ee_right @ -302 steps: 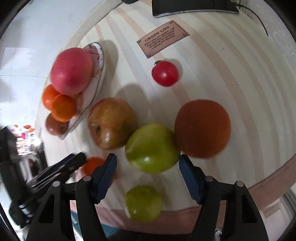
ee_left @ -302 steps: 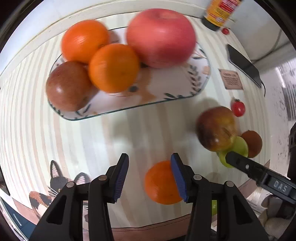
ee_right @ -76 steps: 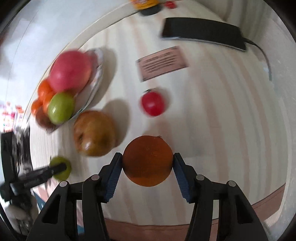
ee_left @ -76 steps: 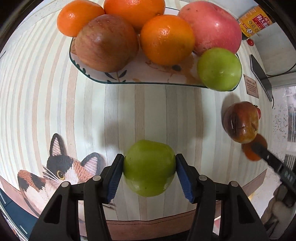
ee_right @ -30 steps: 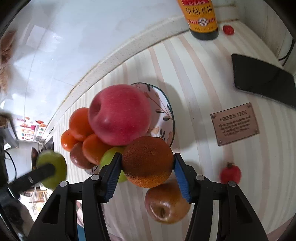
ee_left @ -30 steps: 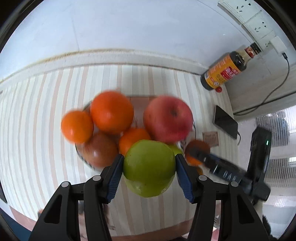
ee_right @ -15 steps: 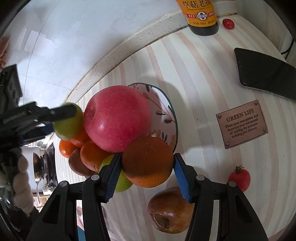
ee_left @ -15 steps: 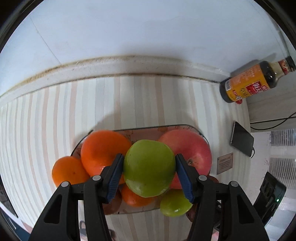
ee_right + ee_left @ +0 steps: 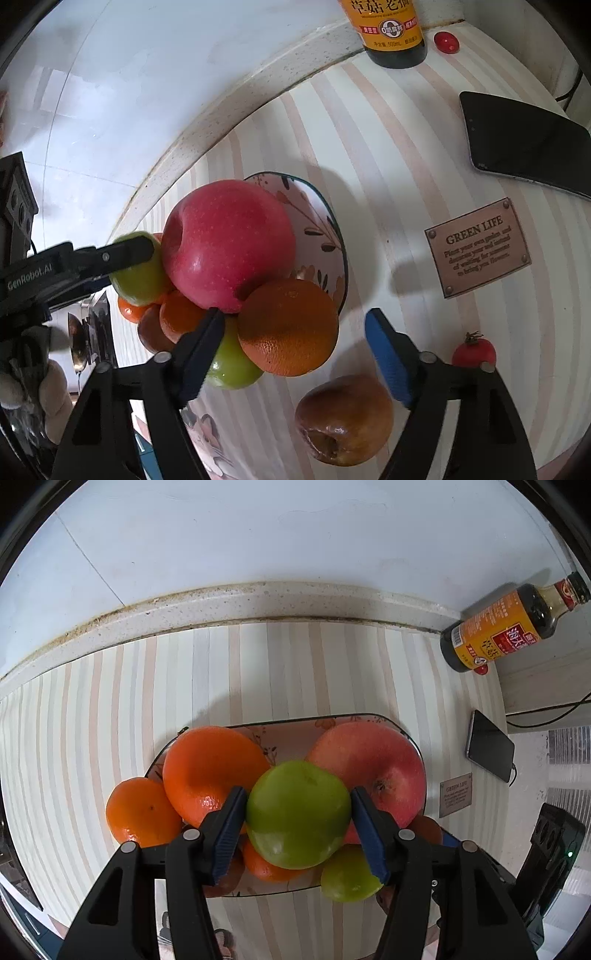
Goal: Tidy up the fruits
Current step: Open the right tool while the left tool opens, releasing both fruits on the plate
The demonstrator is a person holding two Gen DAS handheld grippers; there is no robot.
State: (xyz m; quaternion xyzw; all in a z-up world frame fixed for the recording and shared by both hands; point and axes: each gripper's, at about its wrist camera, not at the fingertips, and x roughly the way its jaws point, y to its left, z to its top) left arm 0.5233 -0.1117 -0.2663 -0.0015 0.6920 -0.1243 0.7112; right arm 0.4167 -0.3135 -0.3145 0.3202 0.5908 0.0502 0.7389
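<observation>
**Two fruits reach the plate at once: one just let go, one not yet released**

The step in hand is delivery onto the plate (image 9: 416,746), which already carries a heap: a red apple (image 9: 227,245), several oranges and a small green fruit at the near edge.

The left gripper (image 9: 297,818) points down over the heap and is clamped on a green apple (image 9: 298,814), both blue pads pressed to its sides. The apple sits at the centre of the left wrist view, above the gap between a big orange (image 9: 210,768) at 10 o'clock and the red apple at 2 o'clock. Whether it already rests on the fruit below cannot be told.

The right gripper (image 9: 293,352) has just been opening; its jaws now stand apart, the right pad clear of the dark orange (image 9: 288,326) between them. That orange leans on the plate's rim beside the red apple, at 12 o'clock from the gripper.

Next, the left gripper likely needs to settle its apple into a stable hollow, then spread its jaws gently, since the pile looks prone to rolling. The right should back out without nudging the orange. A brown apple (image 9: 345,419) and a small tomato (image 9: 474,352) remain on the worktop (image 9: 406,155), at 5 and 4 o'clock in the right wrist view.
</observation>
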